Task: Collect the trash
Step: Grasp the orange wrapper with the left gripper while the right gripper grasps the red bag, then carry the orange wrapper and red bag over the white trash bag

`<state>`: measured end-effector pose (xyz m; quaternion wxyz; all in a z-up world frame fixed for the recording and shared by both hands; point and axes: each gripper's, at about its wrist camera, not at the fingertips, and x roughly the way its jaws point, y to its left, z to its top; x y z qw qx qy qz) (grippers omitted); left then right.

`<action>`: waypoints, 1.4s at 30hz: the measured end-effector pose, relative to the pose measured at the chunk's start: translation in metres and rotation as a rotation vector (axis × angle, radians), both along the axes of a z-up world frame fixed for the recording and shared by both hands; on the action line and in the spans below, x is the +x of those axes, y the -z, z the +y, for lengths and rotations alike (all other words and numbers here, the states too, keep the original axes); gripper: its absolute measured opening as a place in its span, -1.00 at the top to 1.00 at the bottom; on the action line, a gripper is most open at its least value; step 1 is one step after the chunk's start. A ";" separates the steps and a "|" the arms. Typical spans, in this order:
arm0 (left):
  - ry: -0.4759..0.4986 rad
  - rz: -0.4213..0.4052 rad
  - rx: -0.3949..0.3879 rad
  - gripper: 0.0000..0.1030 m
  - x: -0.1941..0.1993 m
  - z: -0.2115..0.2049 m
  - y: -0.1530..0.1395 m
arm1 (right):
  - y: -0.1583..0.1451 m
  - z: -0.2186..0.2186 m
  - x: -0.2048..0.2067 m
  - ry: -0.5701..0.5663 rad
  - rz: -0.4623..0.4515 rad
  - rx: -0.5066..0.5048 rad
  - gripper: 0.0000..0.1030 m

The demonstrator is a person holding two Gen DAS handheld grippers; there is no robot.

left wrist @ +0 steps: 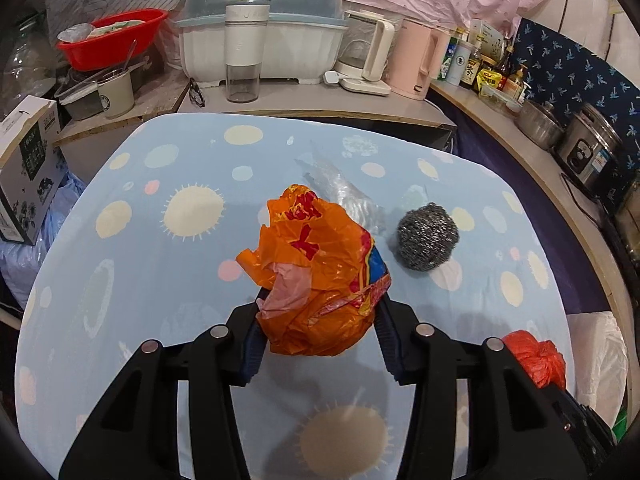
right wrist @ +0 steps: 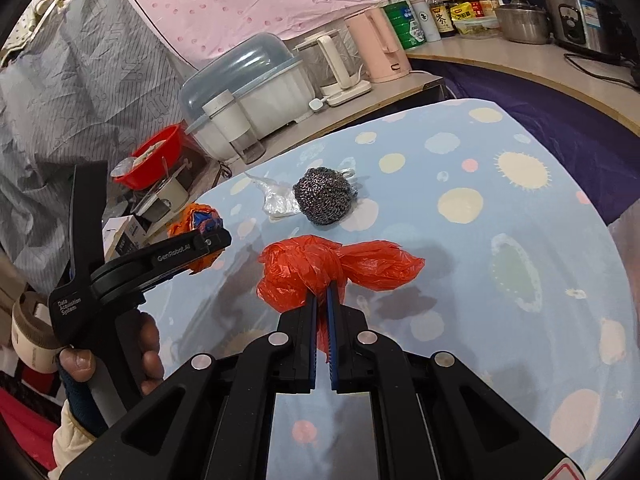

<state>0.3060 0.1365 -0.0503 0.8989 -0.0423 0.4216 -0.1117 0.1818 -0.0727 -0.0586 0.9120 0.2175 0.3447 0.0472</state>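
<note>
Your left gripper's (left wrist: pixel 318 312) blue-padded fingers (left wrist: pixel 252 344) are clamped on the crumpled orange bag (left wrist: pixel 320 272), which bulges out between them and hangs clear of the blue spotted tablecloth (left wrist: pixel 160 264). Over on your right, the right gripper (right wrist: pixel 322 300) has its pads (right wrist: pixel 312 344) squeezed nearly together, pinching the knotted red bag (right wrist: pixel 340 268) right at the knot, the bundle lifted with its shadow on the cloth below. Out on the table, the steel wool scourer (left wrist: pixel 427 236) sits just beyond the orange bag, and a scrap of clear plastic wrap (left wrist: pixel 344 192) lies beside it. In the right wrist view your left hand (right wrist: pixel 120 352) grips the other tool's handle.
</note>
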 end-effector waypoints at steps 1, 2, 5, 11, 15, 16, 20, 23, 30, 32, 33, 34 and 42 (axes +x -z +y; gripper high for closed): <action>0.007 -0.004 -0.004 0.13 -0.008 -0.002 -0.004 | -0.003 -0.004 -0.007 0.008 -0.006 -0.001 0.90; 0.014 -0.007 -0.009 0.13 -0.015 -0.003 -0.007 | -0.005 -0.008 -0.013 0.017 -0.012 -0.001 0.90; 0.035 -0.014 -0.026 0.13 -0.038 -0.009 -0.015 | -0.015 -0.021 -0.036 0.049 -0.034 0.001 0.90; 0.080 -0.016 -0.053 0.13 -0.080 -0.025 -0.027 | -0.032 -0.047 -0.079 0.109 -0.076 0.005 0.90; 0.117 -0.014 -0.076 0.13 -0.105 -0.039 -0.035 | -0.041 -0.064 -0.106 0.155 -0.101 0.007 0.90; 0.125 -0.014 -0.079 0.13 -0.110 -0.043 -0.036 | -0.043 -0.068 -0.113 0.167 -0.107 0.007 0.90; 0.170 -0.020 -0.084 0.13 -0.131 -0.062 -0.043 | -0.048 -0.087 -0.139 0.216 -0.123 0.010 0.90; 0.203 -0.024 -0.090 0.13 -0.145 -0.076 -0.047 | -0.049 -0.099 -0.155 0.249 -0.131 0.014 0.90; 0.269 -0.035 -0.076 0.13 -0.173 -0.109 -0.054 | -0.048 -0.130 -0.190 0.324 -0.136 0.029 0.90; 0.287 -0.036 -0.073 0.13 -0.179 -0.118 -0.055 | -0.048 -0.139 -0.197 0.341 -0.138 0.031 0.90; 0.294 -0.037 -0.071 0.13 -0.181 -0.122 -0.055 | -0.048 -0.142 -0.201 0.348 -0.139 0.032 0.90; 0.301 -0.039 -0.068 0.13 -0.184 -0.127 -0.056 | -0.047 -0.145 -0.204 0.354 -0.140 0.032 0.90; 0.369 -0.039 -0.047 0.13 -0.205 -0.164 -0.055 | -0.046 -0.171 -0.229 0.407 -0.148 0.042 0.90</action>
